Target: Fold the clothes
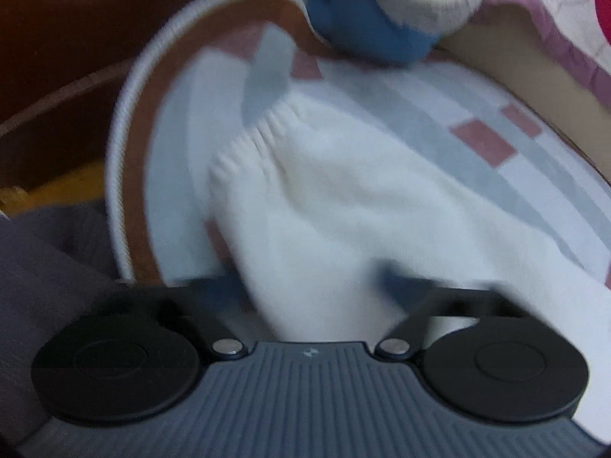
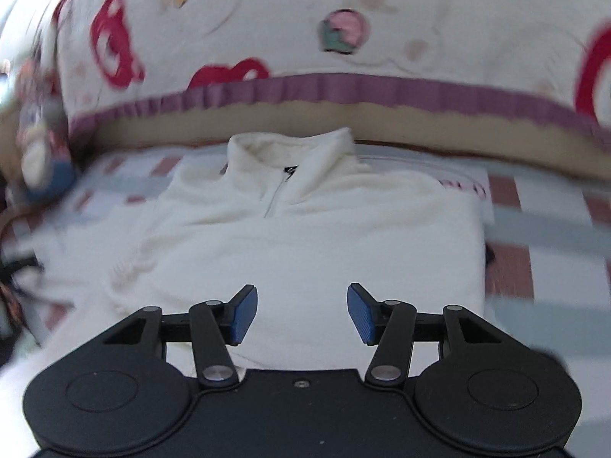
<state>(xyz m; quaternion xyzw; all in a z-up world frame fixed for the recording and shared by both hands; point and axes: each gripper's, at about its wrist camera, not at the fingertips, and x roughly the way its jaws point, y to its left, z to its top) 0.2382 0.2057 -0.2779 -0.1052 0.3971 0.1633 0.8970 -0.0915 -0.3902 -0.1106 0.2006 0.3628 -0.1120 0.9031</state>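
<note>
The white fleece pullover (image 2: 305, 236) lies on the bed (image 2: 534, 225) directly ahead of the right tongs (image 2: 301, 315), collar at the far end, short zip at the neck, front face up. Its right edge runs straight and doubled, consistent with a side already turned in; the left side spreads looser, with a rumpled edge. The right tongs are spread wide above the near hem, holding nothing.

The left tongs (image 1: 309, 286) sit low over a sleeve (image 1: 305, 206) whose gathered cuff points away from them. Thick fabric lies between the blue pads, but blur hides the tips; whether they pinch the sleeve cannot be told.

Judged from this layout, the step in hand is turning the left sleeve and side inward. To do it well, the fabric should be gripped through its full thickness, carried flat across the body, and laid parallel to the straight right edge.

The fleece is soft, thick and springy. The checked bedsheet (image 1: 477, 114) beneath is smooth.
</note>
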